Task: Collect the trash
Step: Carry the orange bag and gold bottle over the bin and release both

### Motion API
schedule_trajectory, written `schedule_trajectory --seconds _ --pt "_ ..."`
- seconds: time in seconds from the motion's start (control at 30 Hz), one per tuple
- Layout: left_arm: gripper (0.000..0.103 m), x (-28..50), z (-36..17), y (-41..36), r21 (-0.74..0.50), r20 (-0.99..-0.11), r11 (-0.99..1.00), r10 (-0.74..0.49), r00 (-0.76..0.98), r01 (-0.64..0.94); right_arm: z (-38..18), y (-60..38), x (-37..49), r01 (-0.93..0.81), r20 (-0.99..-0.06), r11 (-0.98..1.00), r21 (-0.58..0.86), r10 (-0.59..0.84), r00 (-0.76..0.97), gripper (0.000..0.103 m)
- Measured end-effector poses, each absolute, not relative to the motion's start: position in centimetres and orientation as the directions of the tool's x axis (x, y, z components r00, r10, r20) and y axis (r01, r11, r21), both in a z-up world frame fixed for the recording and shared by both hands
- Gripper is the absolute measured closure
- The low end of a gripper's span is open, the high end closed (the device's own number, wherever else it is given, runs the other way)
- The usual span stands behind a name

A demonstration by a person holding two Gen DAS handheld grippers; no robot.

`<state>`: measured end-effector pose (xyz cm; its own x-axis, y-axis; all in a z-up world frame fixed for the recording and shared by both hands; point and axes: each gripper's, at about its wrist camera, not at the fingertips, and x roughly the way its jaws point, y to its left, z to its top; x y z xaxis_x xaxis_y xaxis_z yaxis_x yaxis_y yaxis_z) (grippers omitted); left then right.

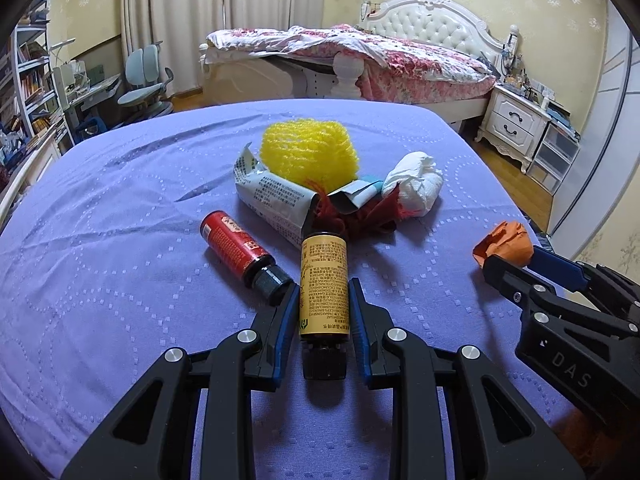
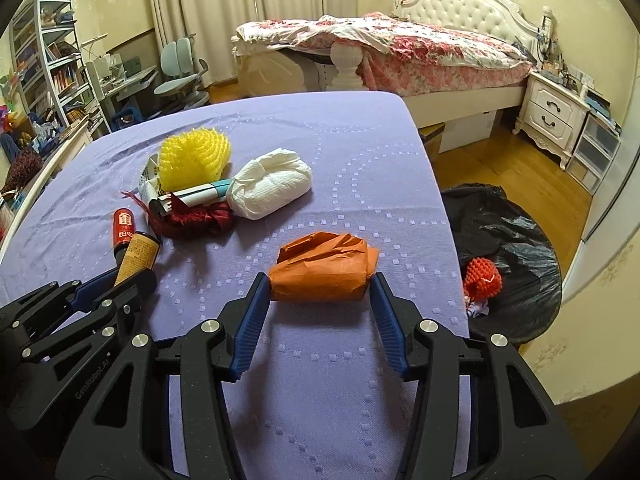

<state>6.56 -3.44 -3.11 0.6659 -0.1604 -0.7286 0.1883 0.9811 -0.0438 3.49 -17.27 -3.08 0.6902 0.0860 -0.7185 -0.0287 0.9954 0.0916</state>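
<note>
My left gripper (image 1: 324,292) is shut on a yellow-labelled brown bottle (image 1: 324,264), which lies on the purple cloth (image 1: 120,220) with its black cap toward me. A red bottle (image 1: 236,244) lies just left of it. My right gripper (image 2: 320,280) holds a crumpled orange paper wad (image 2: 324,264), with a blue pad against each end, near the cloth's right edge. Behind them lies a heap: a yellow foam net (image 1: 308,152), a grey printed packet (image 1: 272,196), dark red fabric (image 1: 360,216) and a white tissue wad (image 1: 416,184).
A black trash bag (image 2: 516,248) stands open on the floor to the right of the cloth's edge, with a red net ball (image 2: 482,276) inside. Beyond are a bed (image 2: 400,48), a white nightstand (image 2: 556,112) and a desk chair (image 2: 180,68).
</note>
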Motion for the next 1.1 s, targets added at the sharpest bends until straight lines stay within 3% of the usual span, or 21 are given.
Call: schedule_trajectory --seconds 1.1 --pt "0.076 7.4 -0.1 -10.2 -0.039 -0.646 0.945 -0.272 0.713 0.325 -0.6 -26.2 2.4 0.141 -0.642 0.984 0.105 -0.041 0.766 0.053"
